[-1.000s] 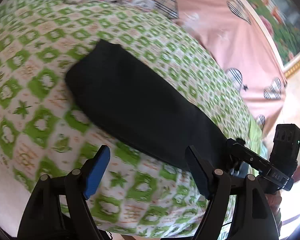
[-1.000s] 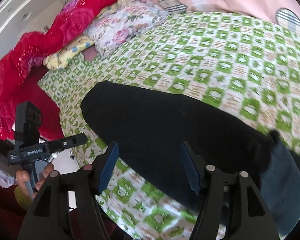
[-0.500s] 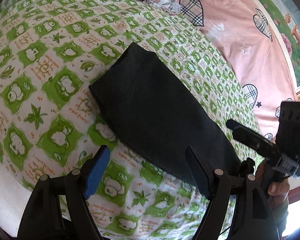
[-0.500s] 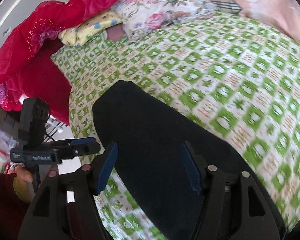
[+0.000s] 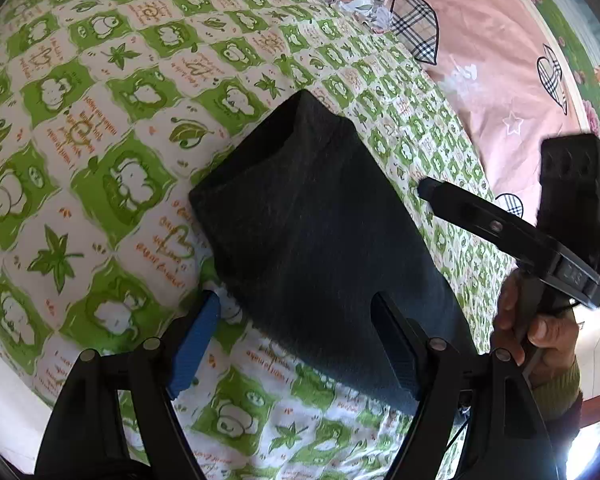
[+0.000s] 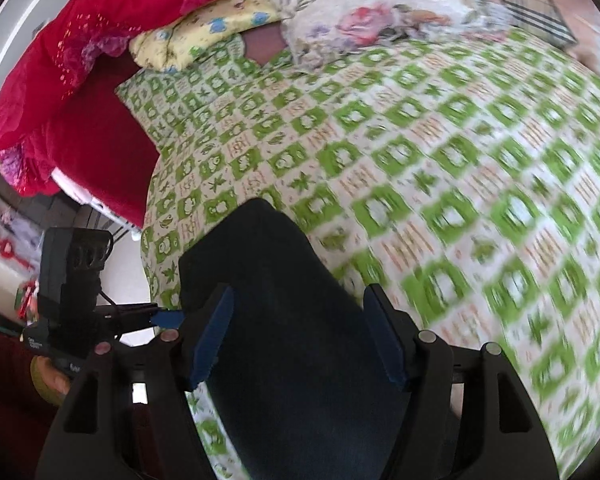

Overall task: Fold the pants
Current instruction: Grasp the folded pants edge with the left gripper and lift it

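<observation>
Dark pants (image 5: 320,232), folded lengthwise into a long strip, lie flat on a green-and-white patterned bedspread (image 5: 112,184). My left gripper (image 5: 296,340) hovers open over the strip's near part, one finger past the left edge and one above the cloth. Nothing is pinched. My right gripper (image 6: 300,336) is open too, straddling the pants (image 6: 284,320) a little short of their narrow end. From the left wrist view the right gripper (image 5: 500,232) shows at the right, held by a hand (image 5: 540,332). From the right wrist view the left gripper (image 6: 80,304) shows at the lower left.
A pink sheet with plaid hearts (image 5: 480,60) covers the bed's far right. A floral pillow (image 6: 380,12), a yellow pillow (image 6: 204,36) and a red quilt (image 6: 80,60) are piled at the head. The bed's edge (image 6: 148,248) drops to pale floor at the left.
Both grippers slid along the pants toward the narrow end, the right one farther and with a roll. The pants now run more upright in both views. Jaws stayed open.
</observation>
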The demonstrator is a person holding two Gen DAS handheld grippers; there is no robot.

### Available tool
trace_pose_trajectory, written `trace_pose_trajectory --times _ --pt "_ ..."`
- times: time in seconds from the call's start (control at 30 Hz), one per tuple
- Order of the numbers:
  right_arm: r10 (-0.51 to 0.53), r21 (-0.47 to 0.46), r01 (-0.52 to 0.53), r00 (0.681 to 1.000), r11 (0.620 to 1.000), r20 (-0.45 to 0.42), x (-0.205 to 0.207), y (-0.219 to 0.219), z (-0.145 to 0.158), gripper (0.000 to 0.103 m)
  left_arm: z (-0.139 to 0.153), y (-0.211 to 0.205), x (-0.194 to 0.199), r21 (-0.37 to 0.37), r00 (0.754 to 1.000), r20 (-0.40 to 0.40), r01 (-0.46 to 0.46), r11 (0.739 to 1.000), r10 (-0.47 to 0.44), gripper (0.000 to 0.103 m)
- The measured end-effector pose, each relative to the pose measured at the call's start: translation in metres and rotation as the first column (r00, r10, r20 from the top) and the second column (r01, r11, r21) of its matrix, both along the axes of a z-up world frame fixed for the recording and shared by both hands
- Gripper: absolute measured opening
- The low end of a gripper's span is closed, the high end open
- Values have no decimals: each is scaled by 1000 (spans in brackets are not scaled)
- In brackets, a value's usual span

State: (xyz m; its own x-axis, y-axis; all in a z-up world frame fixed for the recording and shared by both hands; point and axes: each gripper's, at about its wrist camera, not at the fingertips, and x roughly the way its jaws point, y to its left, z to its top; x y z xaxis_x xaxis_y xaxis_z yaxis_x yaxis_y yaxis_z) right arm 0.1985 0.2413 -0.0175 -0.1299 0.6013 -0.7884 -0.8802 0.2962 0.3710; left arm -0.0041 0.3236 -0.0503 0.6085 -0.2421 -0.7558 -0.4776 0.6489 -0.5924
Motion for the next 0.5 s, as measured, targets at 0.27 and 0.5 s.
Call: trace_pose_trajectory --times 0.27,0.5 --pt "91 -65 -93 995 993 -35 5 41 -24 68 -5 7 9 -14 1000 6 -14 1000 14 77" --pt "106 -89 -111 993 990 -58 7 54 -42 33 -6 10 14 33 999 -22 -25 999 25 38"
